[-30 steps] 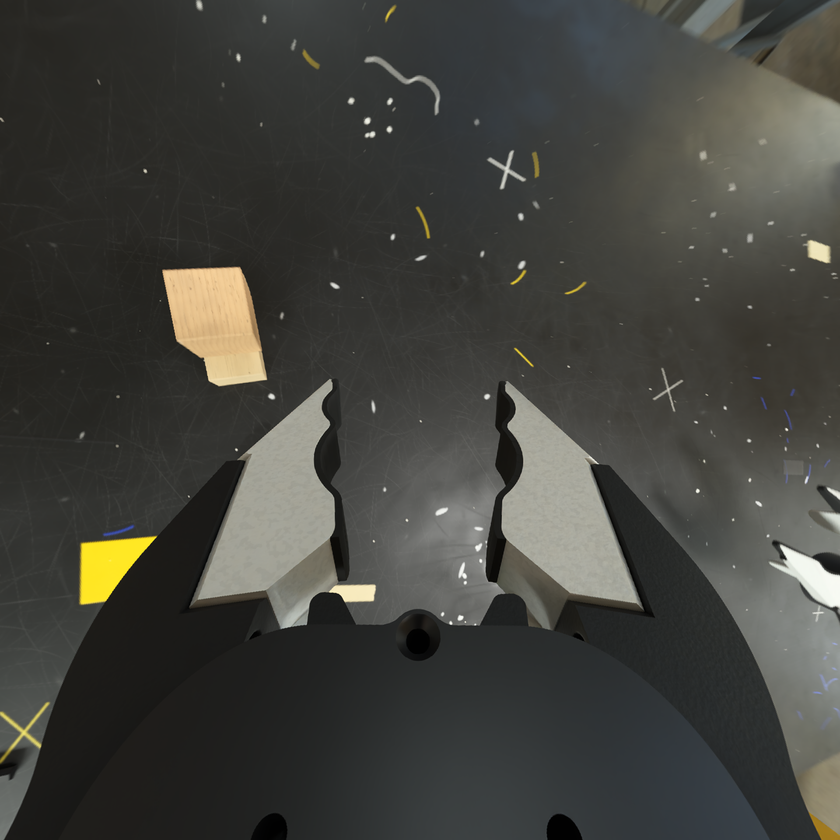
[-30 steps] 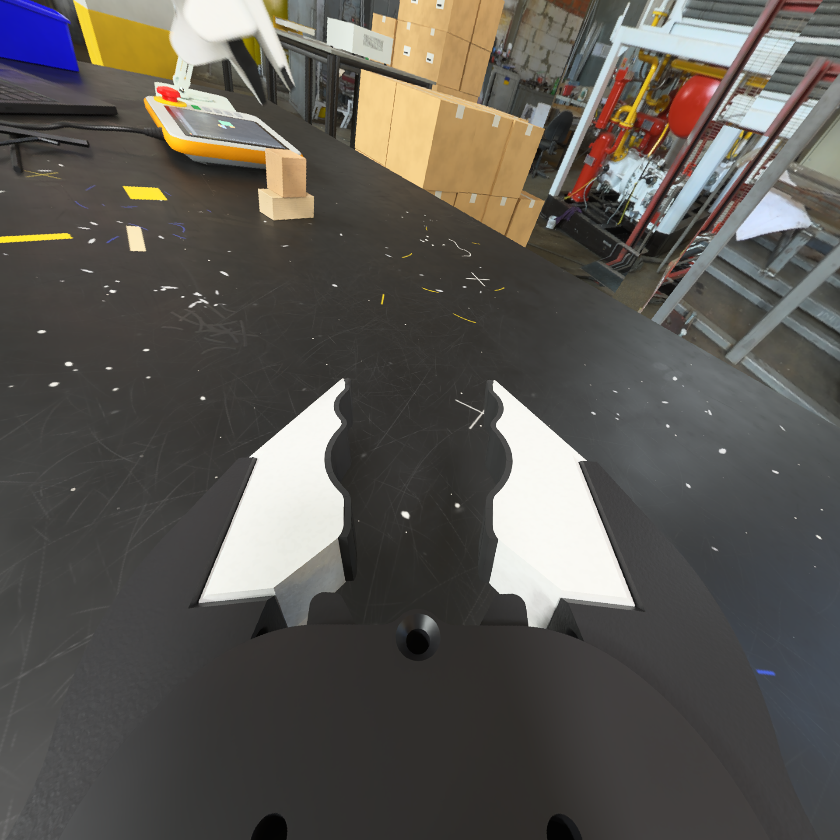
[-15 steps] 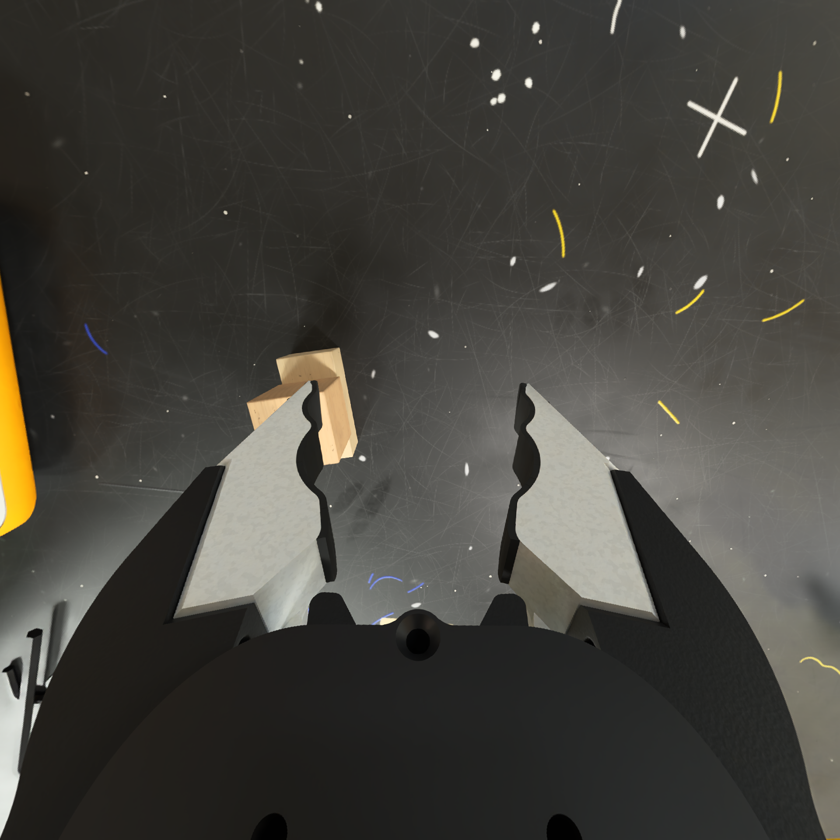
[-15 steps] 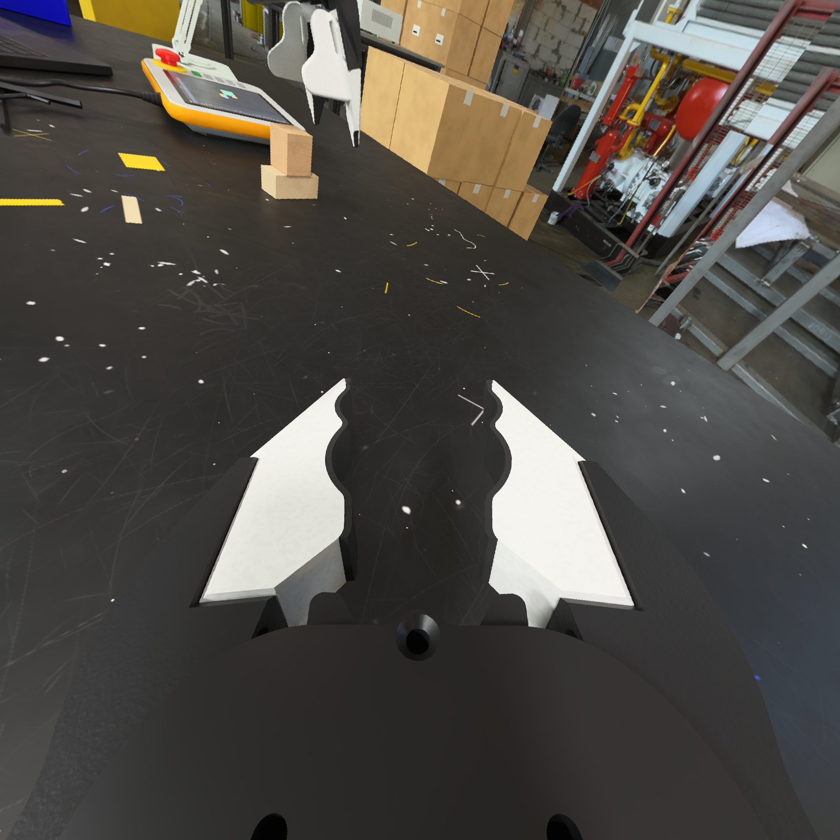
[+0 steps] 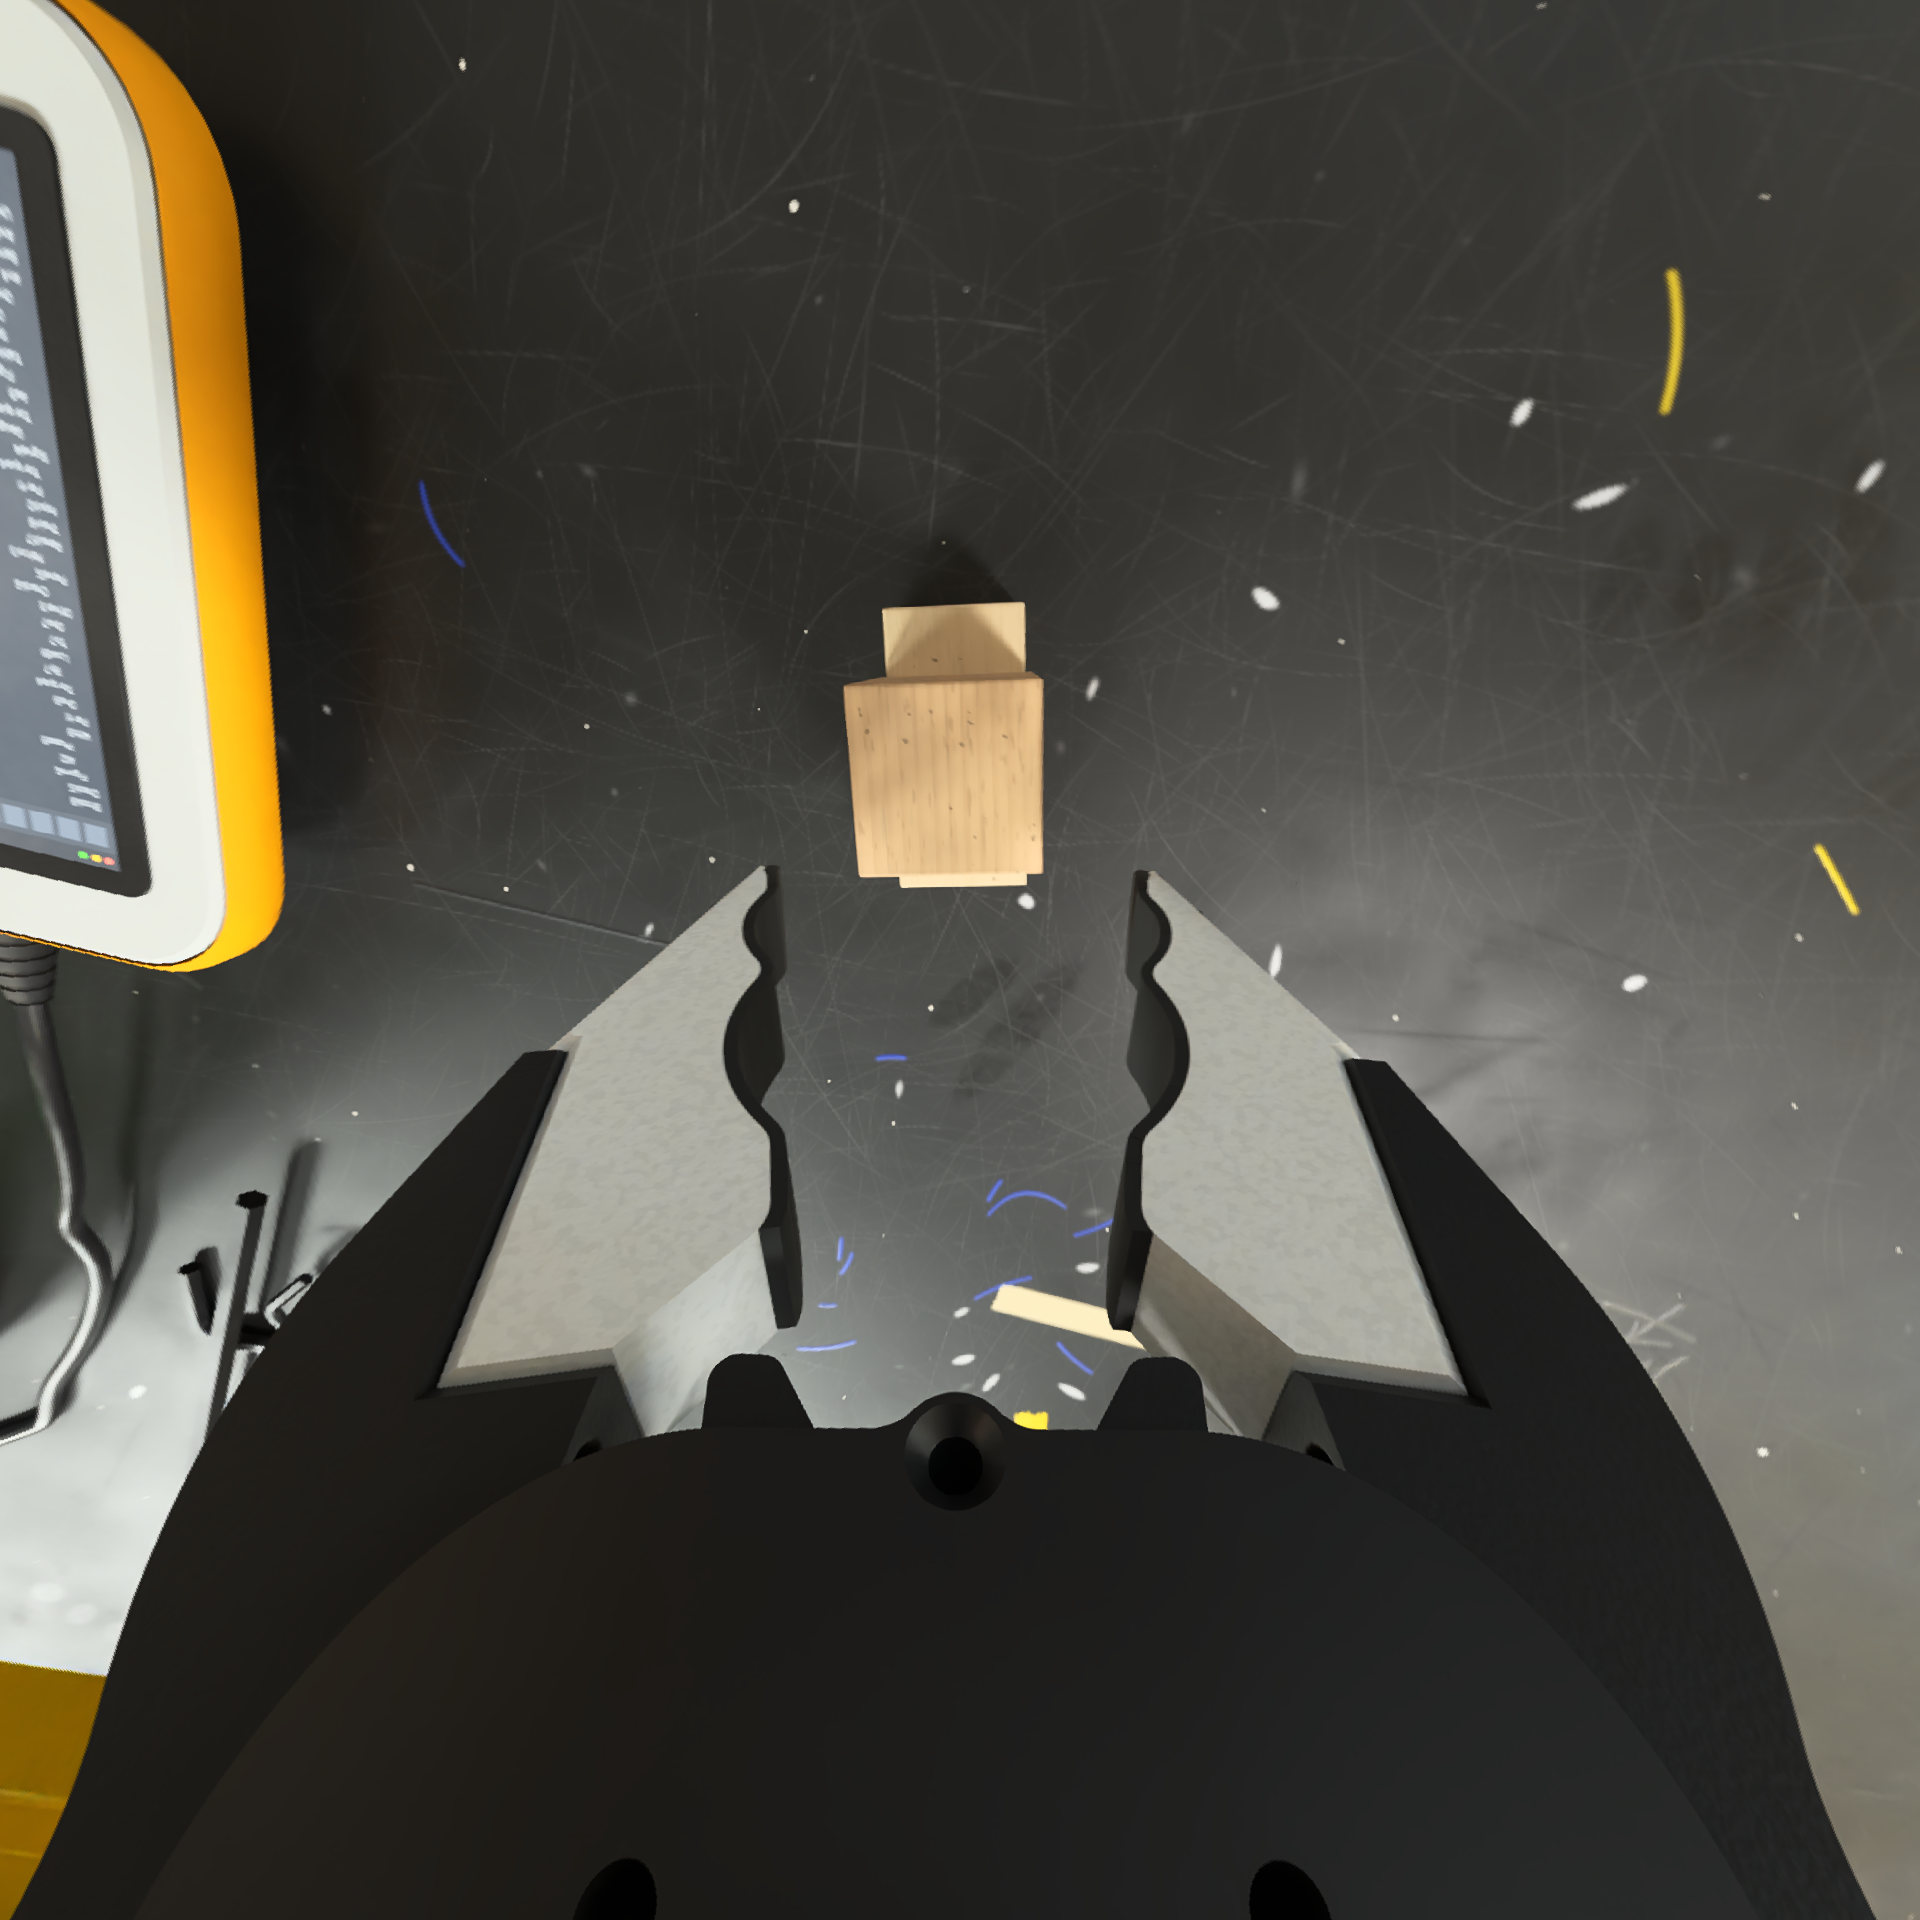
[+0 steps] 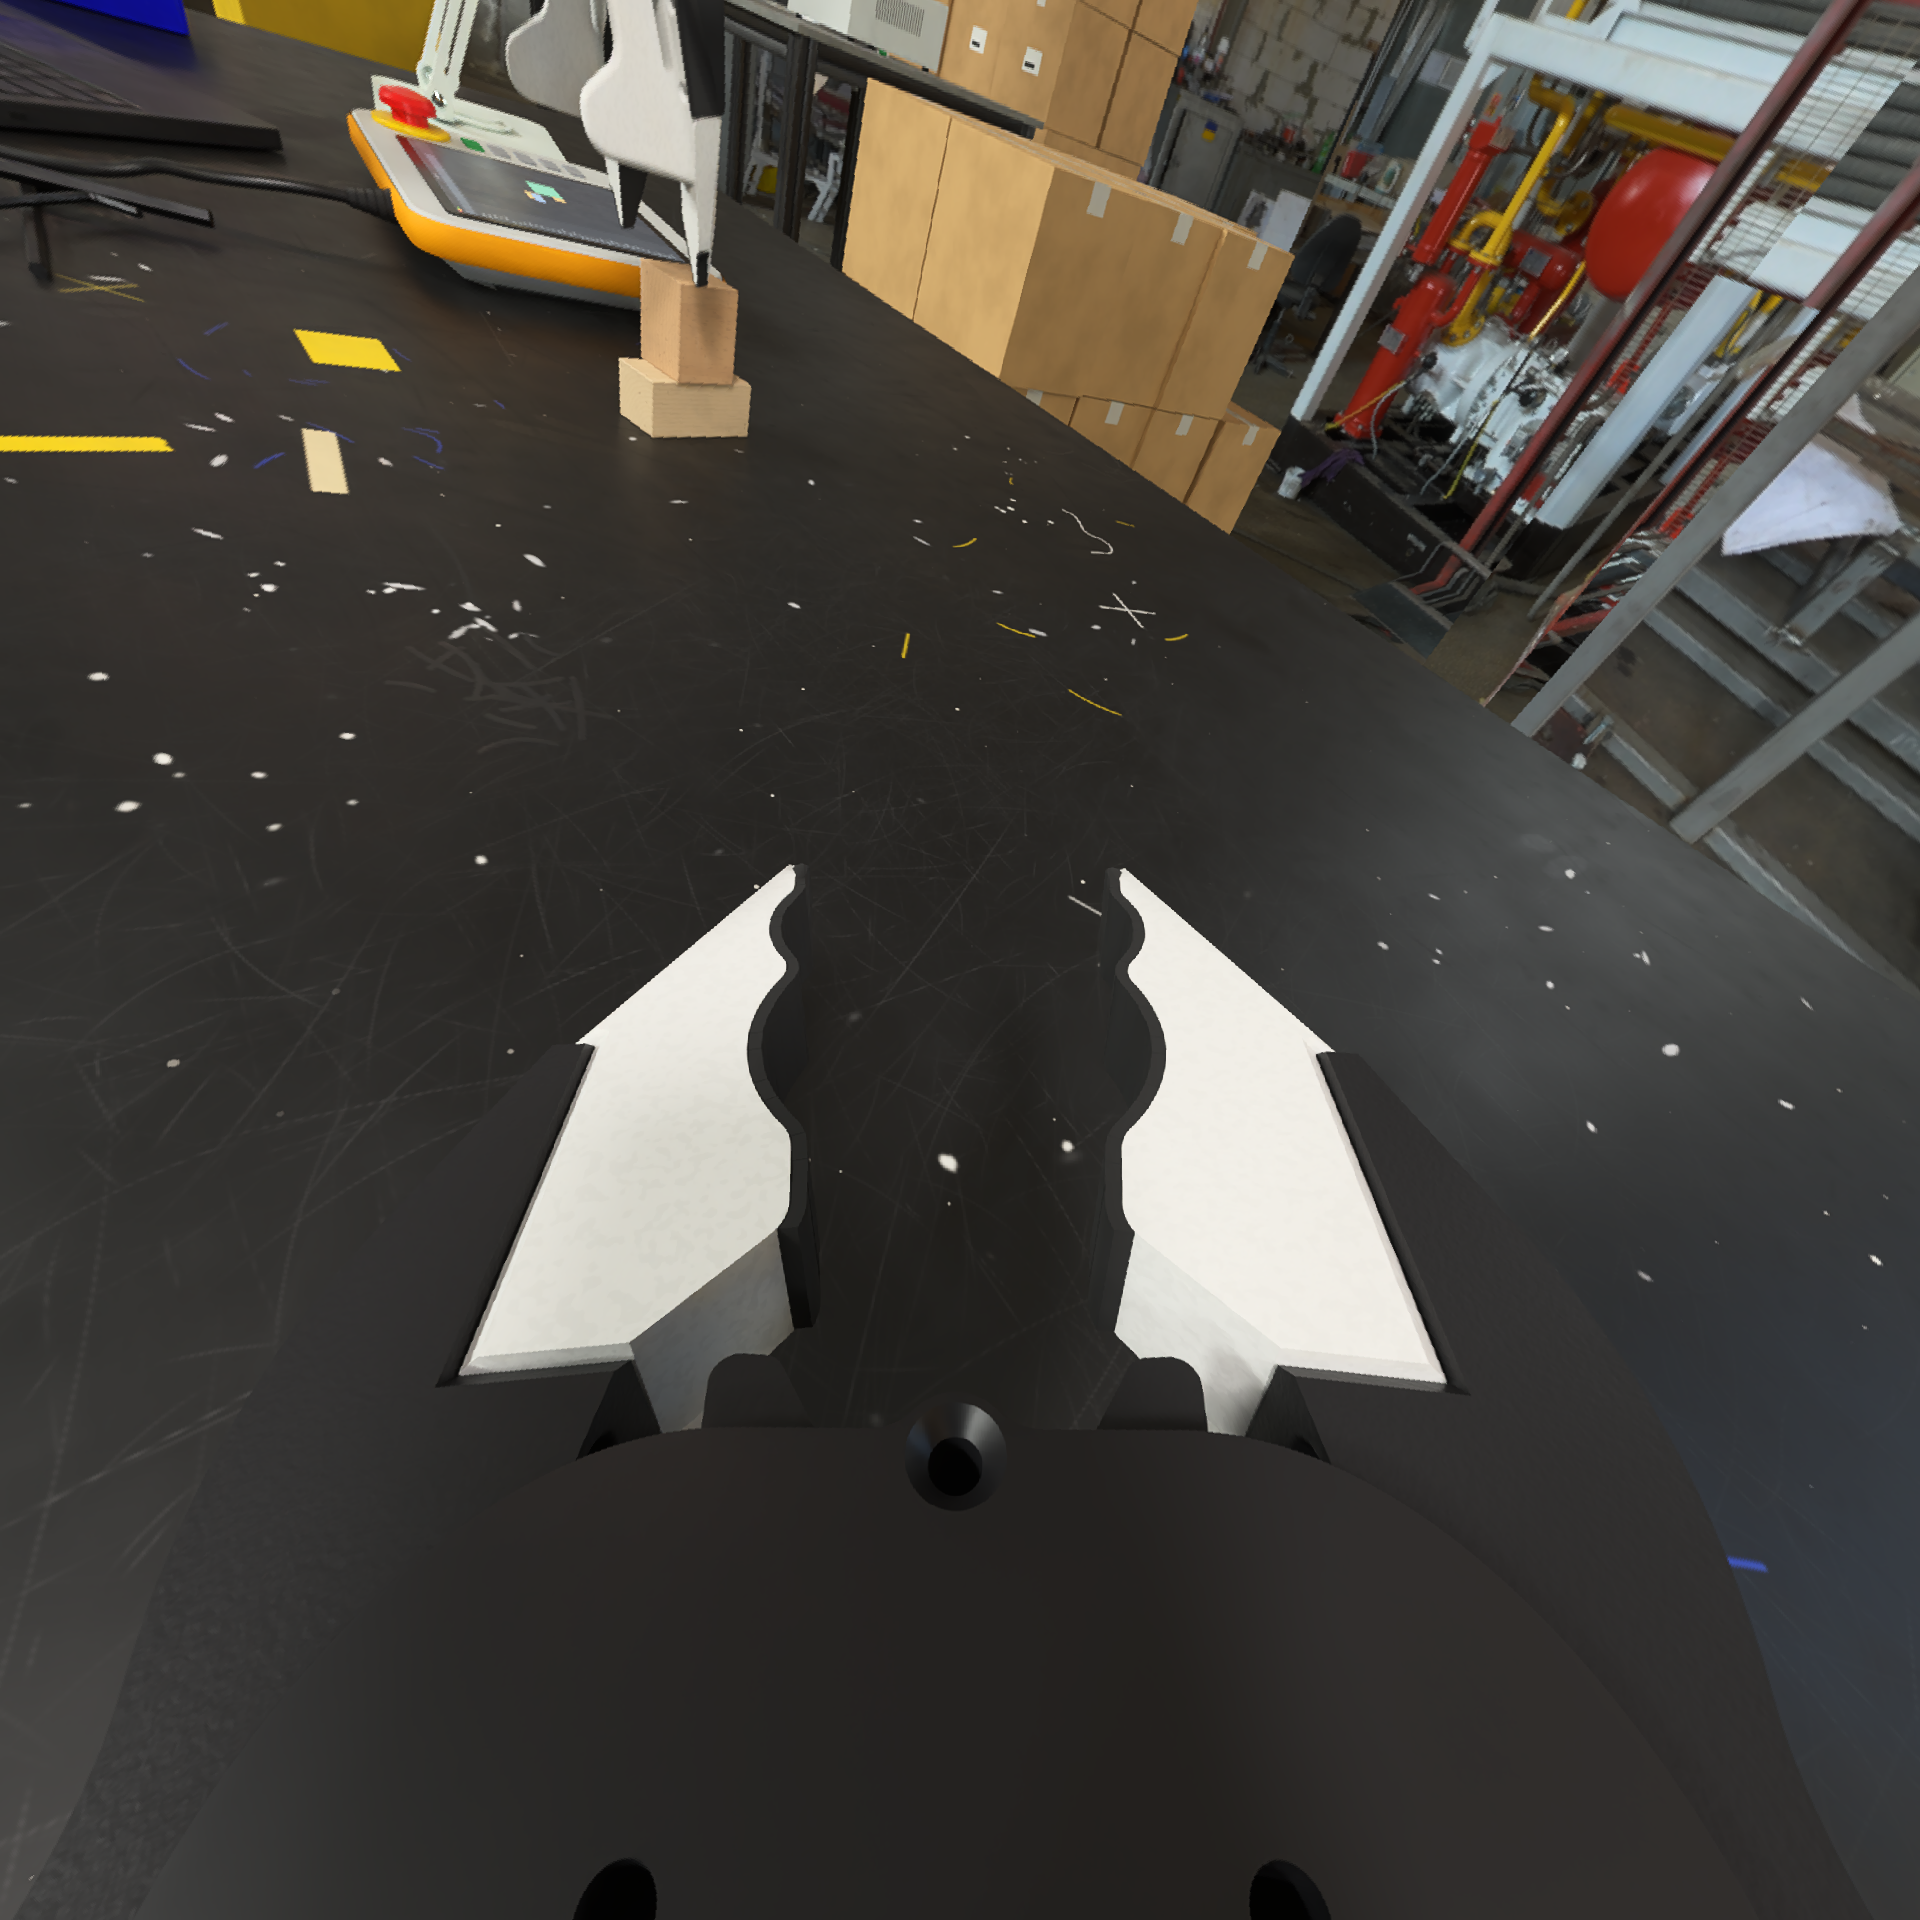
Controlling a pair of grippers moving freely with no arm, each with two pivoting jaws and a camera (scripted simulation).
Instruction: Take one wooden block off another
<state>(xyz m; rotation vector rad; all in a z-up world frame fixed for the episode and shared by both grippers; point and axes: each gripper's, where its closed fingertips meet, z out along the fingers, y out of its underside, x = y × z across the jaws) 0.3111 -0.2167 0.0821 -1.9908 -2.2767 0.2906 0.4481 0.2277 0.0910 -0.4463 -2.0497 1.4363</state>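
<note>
Wood: upper block [image 5: 943, 781] sits on lower block [image 5: 954, 639], on the dark bench [image 5: 1351, 312], just ahead of the left gripper [image 5: 954, 878], jaws spread, empty. Likely light, rigid, smooth; pinch its flat opposite sides. Right gripper [image 6: 956, 873] well apart, jaws spread.

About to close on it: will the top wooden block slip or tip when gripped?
The top block looks rigid, flat-sided, so the open left gripper should likely hold it. Lifting crookedly may nudge the wider bottom block, though that probably stays put.
</note>
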